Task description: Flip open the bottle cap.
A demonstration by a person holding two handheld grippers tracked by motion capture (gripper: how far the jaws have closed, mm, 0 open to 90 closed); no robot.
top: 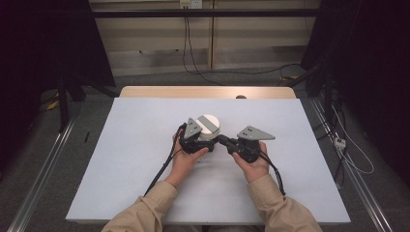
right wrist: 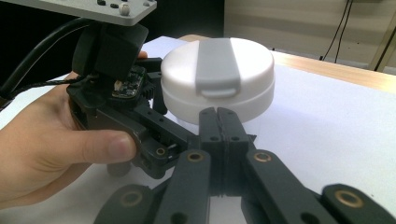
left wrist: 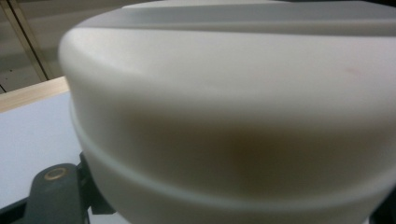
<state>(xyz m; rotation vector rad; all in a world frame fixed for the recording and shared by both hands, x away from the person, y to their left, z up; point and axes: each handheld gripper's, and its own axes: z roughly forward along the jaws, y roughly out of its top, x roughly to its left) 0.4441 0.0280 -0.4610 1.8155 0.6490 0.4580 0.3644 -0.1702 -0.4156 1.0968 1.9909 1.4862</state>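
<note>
A round white container with a grey strip across its lid stands at the middle of the white table cover. My left gripper comes at it from the near left and is shut on its lower part. In the left gripper view the container sits right at the lens, with one black finger at the bottom left. My right gripper reaches in from the near right. In the right gripper view its jaws are pressed together just below the grey tab of the container, with nothing seen between them. The left gripper and its hand are at the left there.
The white cover lies on a wooden table whose far edge shows beyond it. Metal rails run along the floor on both sides. Cables lie on the floor at the right, and dark curtains flank the scene.
</note>
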